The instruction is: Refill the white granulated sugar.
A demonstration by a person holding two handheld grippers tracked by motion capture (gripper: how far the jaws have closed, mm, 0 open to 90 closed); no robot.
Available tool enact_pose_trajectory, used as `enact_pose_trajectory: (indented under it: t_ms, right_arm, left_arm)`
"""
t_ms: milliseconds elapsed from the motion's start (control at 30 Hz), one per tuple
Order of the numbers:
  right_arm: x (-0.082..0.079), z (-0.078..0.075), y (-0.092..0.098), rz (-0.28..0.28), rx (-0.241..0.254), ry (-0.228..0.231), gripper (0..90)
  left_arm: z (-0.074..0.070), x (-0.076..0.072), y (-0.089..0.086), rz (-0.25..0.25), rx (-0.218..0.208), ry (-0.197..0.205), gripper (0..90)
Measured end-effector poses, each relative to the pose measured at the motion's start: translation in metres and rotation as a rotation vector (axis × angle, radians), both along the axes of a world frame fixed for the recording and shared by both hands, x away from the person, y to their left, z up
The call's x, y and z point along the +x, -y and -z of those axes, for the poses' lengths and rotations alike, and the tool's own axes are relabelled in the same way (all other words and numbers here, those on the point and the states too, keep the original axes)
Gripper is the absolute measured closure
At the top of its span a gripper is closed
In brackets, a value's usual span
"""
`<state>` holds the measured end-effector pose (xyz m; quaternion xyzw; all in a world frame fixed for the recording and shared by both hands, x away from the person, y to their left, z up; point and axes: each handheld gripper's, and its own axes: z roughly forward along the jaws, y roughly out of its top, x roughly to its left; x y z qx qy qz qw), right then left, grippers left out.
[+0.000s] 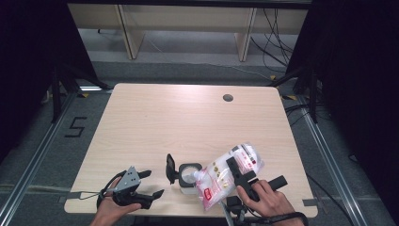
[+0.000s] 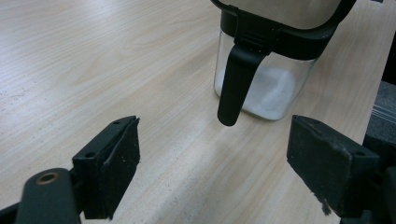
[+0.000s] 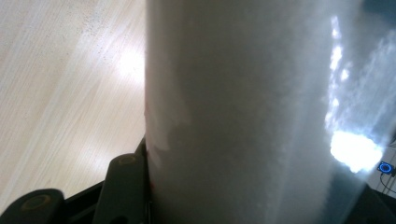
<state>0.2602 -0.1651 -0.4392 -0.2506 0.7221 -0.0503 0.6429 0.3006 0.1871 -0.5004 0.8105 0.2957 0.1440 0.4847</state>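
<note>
A clear jar (image 1: pixel 189 178) with white powder in it stands near the table's front edge, its black hinged lid (image 1: pixel 170 168) swung open to the left. My right gripper (image 1: pixel 235 170) is shut on a clear plastic bag of white granules (image 1: pixel 214 182), which is tilted with its lower end over the jar's mouth. In the right gripper view the bag (image 3: pixel 243 112) stands close ahead, and one finger (image 3: pixel 123 186) lies against its side. My left gripper (image 1: pixel 155 182) rests open left of the jar. In its own view the jar (image 2: pixel 275 88) and its black latch (image 2: pixel 236 84) lie just beyond the open left gripper (image 2: pixel 212 172).
The light wooden table (image 1: pixel 188 117) has a round cable hole (image 1: pixel 228 98) at the back right. Its front edge runs just under both hands. Black curtains hang on both sides, and wooden furniture legs and cables lie on the floor behind.
</note>
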Motion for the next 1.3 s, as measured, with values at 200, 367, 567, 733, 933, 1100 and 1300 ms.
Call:
enact_pose_trajectory:
  t_ms: [200,367,567,733,933,1100,1300]
  right_arm:
    - [0.0006,-0.0032,0.0004,-0.019,-0.034,0.013,51.1]
    - [-0.0006,-0.0036,0.0001,-0.025,-0.031,0.018,51.2]
    - [-0.0021,-0.0041,-0.0013,-0.033,-0.022,0.017,51.3]
    - [-0.0024,-0.0037,-0.0019,-0.034,-0.032,0.018,51.4]
    - [-0.0032,0.0006,-0.002,-0.02,0.004,0.001,51.4]
    - [-0.0024,-0.0006,-0.0019,-0.034,-0.029,0.006,51.5]
    - [-0.0025,-0.0015,-0.0018,-0.036,-0.038,0.009,51.5]
  left_arm:
    - [0.0,0.0003,-0.0002,-0.003,-0.003,-0.001,16.6]
    - [0.0,-0.0002,-0.0002,-0.006,0.003,-0.003,16.7]
    - [0.0001,0.0013,-0.0013,0.01,0.0,0.006,16.6]
    - [0.0,0.0011,-0.0014,0.011,0.003,0.006,16.7]
    - [-0.0004,0.0012,-0.0018,0.011,0.003,0.01,16.7]
    - [0.0004,0.0003,-0.0011,0.001,-0.008,-0.004,16.7]
    - [0.0001,0.0004,-0.0014,0.004,-0.003,-0.001,16.7]
